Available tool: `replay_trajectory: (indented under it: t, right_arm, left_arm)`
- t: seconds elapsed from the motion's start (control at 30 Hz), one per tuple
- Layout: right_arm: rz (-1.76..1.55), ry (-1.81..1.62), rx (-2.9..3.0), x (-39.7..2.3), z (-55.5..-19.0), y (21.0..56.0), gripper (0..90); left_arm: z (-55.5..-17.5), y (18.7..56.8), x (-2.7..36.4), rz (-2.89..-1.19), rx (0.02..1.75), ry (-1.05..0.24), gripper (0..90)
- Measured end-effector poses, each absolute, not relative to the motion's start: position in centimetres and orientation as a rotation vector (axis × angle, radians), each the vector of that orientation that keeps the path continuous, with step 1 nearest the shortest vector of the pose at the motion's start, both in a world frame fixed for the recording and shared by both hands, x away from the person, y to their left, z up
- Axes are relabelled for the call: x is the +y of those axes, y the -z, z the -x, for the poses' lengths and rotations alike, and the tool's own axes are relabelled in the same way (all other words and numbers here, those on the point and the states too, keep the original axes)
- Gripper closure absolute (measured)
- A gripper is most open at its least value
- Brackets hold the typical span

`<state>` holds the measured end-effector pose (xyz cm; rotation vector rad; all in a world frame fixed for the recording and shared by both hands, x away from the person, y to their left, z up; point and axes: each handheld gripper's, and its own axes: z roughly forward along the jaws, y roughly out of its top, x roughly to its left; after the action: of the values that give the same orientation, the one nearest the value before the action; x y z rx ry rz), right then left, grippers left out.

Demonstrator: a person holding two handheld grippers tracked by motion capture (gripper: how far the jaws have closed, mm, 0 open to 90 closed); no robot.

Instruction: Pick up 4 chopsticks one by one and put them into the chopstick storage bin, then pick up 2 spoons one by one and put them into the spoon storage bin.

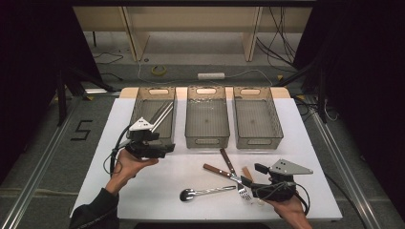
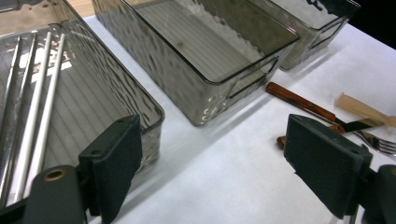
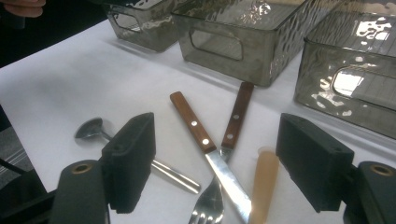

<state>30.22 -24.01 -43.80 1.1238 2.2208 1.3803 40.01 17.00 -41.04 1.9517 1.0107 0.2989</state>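
Over the cutlery pile, right tool (image 1: 255,175) hangs jaws apart, empty like left tool (image 1: 165,149); I'd clamp the top knife (image 3: 208,151) by its handle.

in the right gripper view the fork (image 3: 210,205) and the knife (image 3: 205,144) blade run off the bottom edge. the beige handle (image 3: 264,184) is cut off there too. in the left gripper view the white chopsticks (image 2: 39,102) leave the frame at lower left.

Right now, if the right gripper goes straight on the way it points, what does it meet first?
Probably the knife, whose blade lies crossed over the fork between the open jaws of the right gripper. The pale stick lies just beside them; depth is unclear.
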Motion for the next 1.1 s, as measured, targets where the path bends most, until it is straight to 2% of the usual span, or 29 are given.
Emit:
replay_trajectory:
  t: [0.5,1.1]
  right_arm:
    - [-1.150,-1.342,2.229,-24.1,-30.2,44.0,31.1]
    - [-1.161,-1.302,2.271,-23.8,-30.6,44.2,32.3]
  left_arm:
    - [-37.3,42.9,17.1,-1.909,0.978,-0.293,19.2]
    - [-34.7,43.5,17.6,-1.956,0.960,-0.286,18.8]
